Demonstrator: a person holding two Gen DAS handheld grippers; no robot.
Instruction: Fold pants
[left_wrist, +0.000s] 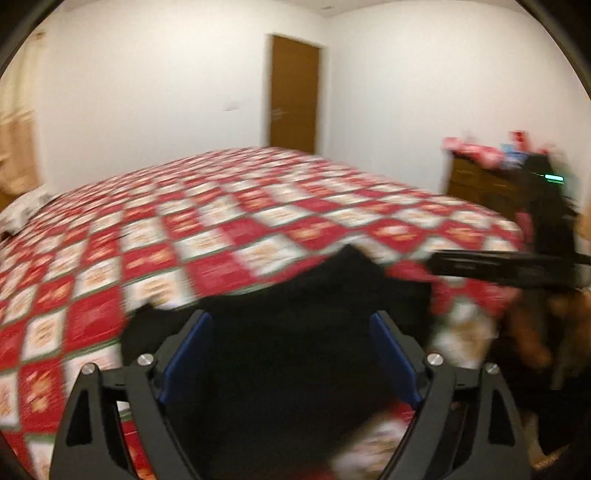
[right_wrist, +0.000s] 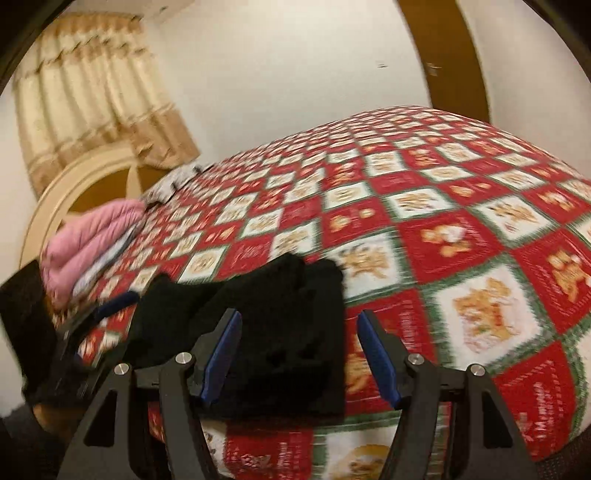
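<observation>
Black pants (right_wrist: 266, 325) lie bunched near the front edge of a bed with a red and white checked quilt (right_wrist: 443, 221). My right gripper (right_wrist: 299, 354) is open just above their right part, jaws wide with blue pads. In the left wrist view the pants (left_wrist: 288, 295) fill the space ahead of my left gripper (left_wrist: 291, 350), which is open over them. The right gripper (left_wrist: 517, 269) shows there at the right, low over the quilt (left_wrist: 184, 229). The left gripper (right_wrist: 85, 325) shows at the left edge of the right wrist view. Both views are motion blurred.
A pink folded garment (right_wrist: 88, 243) lies at the bed's left side near a cream headboard (right_wrist: 85, 177). A brown door (left_wrist: 293, 99) stands in the far wall. A wooden dresser (left_wrist: 480, 181) with red items is at the right. Curtains (right_wrist: 96, 92) hang at the left.
</observation>
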